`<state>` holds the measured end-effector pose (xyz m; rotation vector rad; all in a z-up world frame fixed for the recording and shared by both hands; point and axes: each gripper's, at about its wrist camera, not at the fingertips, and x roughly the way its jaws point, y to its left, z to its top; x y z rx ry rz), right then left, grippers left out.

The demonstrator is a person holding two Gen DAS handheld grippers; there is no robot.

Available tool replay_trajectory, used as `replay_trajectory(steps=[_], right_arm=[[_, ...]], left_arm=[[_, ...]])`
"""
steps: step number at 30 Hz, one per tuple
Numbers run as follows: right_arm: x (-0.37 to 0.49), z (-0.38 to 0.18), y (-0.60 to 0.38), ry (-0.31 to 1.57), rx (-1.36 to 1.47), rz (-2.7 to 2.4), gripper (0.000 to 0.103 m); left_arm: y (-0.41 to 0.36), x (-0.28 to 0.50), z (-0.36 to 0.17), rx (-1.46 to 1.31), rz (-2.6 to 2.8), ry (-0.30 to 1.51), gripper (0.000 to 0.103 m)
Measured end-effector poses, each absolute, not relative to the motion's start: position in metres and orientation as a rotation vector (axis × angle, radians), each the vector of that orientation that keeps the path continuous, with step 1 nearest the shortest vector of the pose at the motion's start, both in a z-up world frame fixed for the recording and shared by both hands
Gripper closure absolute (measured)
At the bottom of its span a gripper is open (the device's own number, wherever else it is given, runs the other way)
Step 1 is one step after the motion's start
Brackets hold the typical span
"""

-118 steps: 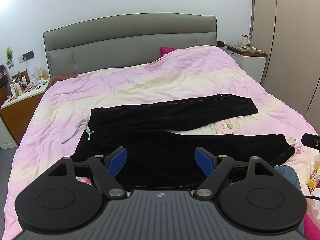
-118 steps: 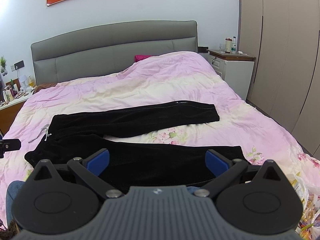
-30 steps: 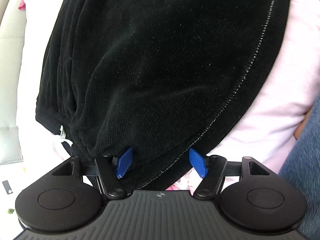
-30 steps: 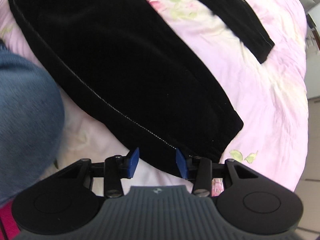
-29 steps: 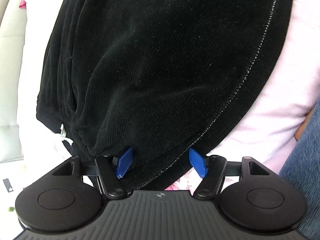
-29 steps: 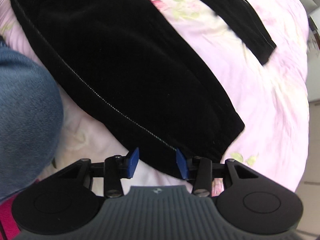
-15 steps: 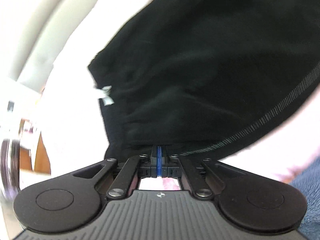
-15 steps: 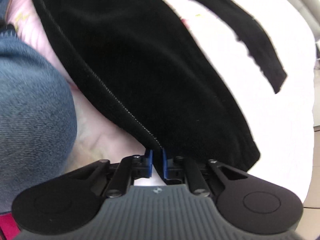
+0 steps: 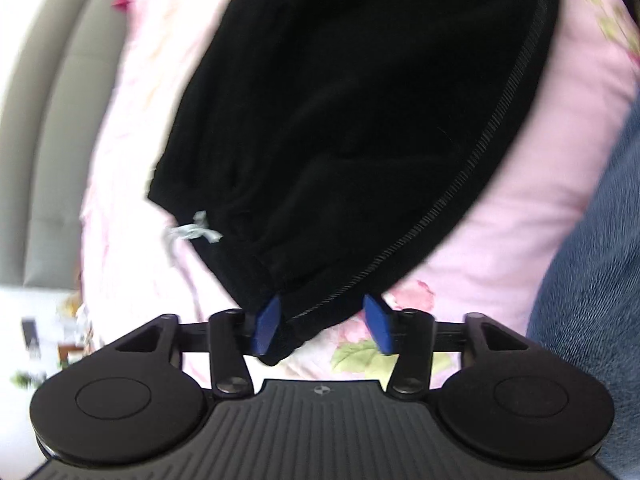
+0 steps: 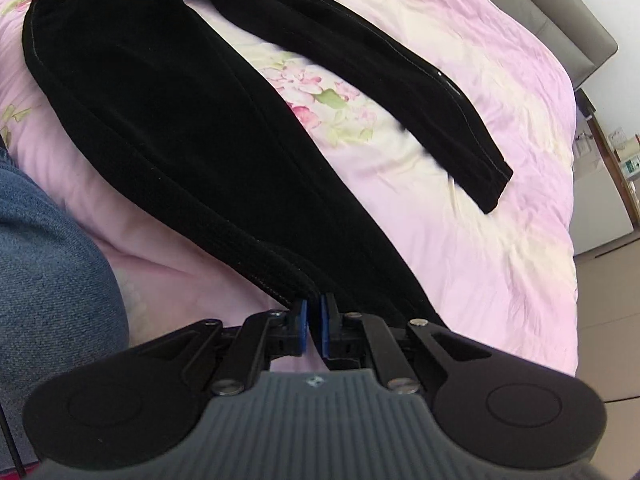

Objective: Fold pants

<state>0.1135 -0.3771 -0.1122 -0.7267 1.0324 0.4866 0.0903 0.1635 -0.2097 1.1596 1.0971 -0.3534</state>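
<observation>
Black pants (image 10: 168,120) lie spread on a pink floral duvet (image 10: 500,240). My right gripper (image 10: 314,330) is shut on the side seam of the near leg, close to its cuff. The far leg (image 10: 400,92) lies flat, apart from the near one. In the left wrist view my left gripper (image 9: 322,324) is open, with the waistband corner of the pants (image 9: 360,100) lying loose between its blue fingers (image 9: 267,322). A grey drawstring (image 9: 192,234) hangs from the waistband.
The person's blue-jeaned leg (image 10: 48,280) is at the near bed edge, also in the left wrist view (image 9: 592,240). A grey headboard (image 10: 560,12) lies beyond the duvet. A white bedside cabinet (image 10: 600,188) stands to the right.
My left gripper was shut on the waistband half a second ago and has now opened. My right gripper stays shut on the near leg and has lifted it slightly.
</observation>
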Motion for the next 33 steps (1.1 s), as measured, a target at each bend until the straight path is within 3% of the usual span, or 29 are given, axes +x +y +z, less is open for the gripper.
replay_trajectory(steps=[1,11,17,18,20,22,25,28,33], right_arm=[[0.114,-0.114,-0.377,1.04,-0.725,0.482,0.103],[0.141,-0.139,-0.372,1.121,-0.714,0.442,0.102],[0.167,-0.156,-0.374,1.182,-0.697,0.406,0.102],[0.17,-0.158,-0.373,1.189,-0.697,0.4,0.102],[0.172,-0.161,-0.37,1.201,-0.703,0.391,0.102],[0.177,-0.164,-0.368,1.215,-0.709,0.382,0.102],[0.18,-0.168,-0.364,1.227,-0.728,0.367,0.101],[0.176,-0.168,-0.359,1.224,-0.768,0.355,0.101],[0.17,-0.155,-0.366,1.171,-0.778,0.289,0.103]], left_arm=[[0.165,0.093,-0.217,1.186,-0.385,1.108,0.029],[0.179,0.1,-0.295,1.577,-0.569,0.94,0.02],[0.194,0.1,-0.294,1.538,-0.571,0.883,0.017],[0.191,0.086,-0.288,1.523,-0.563,0.881,0.019],[0.197,0.084,-0.284,1.478,-0.558,0.893,0.035],[0.201,0.086,-0.277,1.424,-0.526,0.879,0.059],[0.211,0.076,-0.265,1.364,-0.478,0.852,0.079],[0.222,0.079,-0.238,1.26,-0.455,0.865,0.091],[0.242,0.092,-0.187,1.09,-0.326,0.875,0.092]])
